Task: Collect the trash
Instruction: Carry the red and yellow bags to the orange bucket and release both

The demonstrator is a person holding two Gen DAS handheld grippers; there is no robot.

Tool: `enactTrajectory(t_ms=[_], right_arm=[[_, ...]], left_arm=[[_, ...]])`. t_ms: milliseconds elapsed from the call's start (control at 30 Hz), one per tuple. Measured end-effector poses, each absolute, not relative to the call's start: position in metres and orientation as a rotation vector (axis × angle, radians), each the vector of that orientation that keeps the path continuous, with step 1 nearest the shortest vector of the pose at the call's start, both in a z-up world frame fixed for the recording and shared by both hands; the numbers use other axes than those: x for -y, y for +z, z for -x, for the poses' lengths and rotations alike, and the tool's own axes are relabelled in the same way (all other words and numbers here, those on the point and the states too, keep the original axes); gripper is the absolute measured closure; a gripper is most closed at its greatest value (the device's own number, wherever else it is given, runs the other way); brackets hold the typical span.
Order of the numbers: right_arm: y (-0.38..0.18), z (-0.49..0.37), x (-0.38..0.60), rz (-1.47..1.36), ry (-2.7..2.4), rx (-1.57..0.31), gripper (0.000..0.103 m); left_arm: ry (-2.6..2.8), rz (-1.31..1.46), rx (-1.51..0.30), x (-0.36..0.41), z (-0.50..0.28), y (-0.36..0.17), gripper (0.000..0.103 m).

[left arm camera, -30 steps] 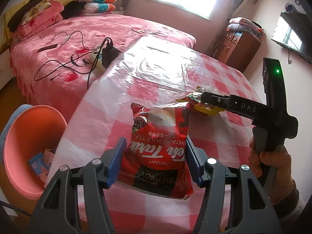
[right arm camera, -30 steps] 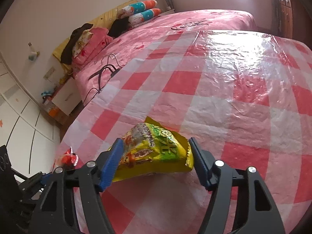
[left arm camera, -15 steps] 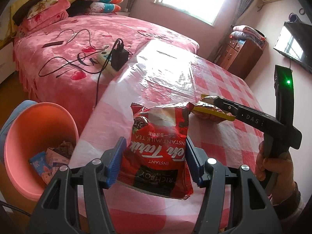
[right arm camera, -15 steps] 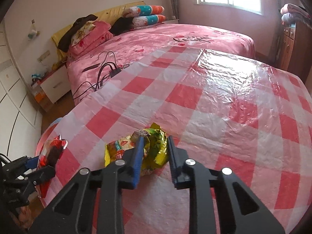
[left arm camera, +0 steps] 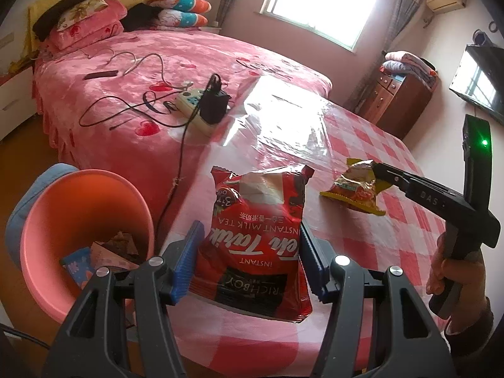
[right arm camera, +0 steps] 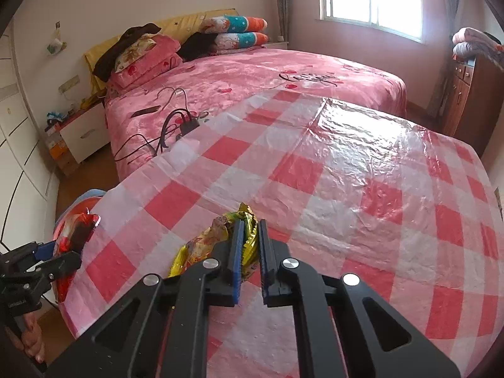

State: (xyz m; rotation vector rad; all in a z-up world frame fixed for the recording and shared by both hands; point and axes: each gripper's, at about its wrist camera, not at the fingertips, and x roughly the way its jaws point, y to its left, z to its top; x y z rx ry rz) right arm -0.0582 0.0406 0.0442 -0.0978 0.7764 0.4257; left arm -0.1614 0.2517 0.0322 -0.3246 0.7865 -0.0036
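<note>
Each camera rides just behind its own tool and looks forward and down along the two fingers. The left one sits at the near edge of the surface (left arm camera: 362, 145), close over the left tool (left arm camera: 249, 258), facing the bed (left arm camera: 141, 72) and window (left arm camera: 321, 3). The right one sits further in, over the right tool (right arm camera: 250, 252), facing the same bed. Both share the checked surface, bed and window, and each catches the other tool at its edge.
</note>
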Motion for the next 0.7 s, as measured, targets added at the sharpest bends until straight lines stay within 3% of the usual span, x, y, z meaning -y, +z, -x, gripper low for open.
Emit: enactTrajectory(t_ms=[700], right_arm=[[0.097,0.078,-0.083,0.112,0.528,-0.675,0.094]], left_arm=[[0.167,0.318,-0.755,-0.307,0.177,0.040,0.043]])
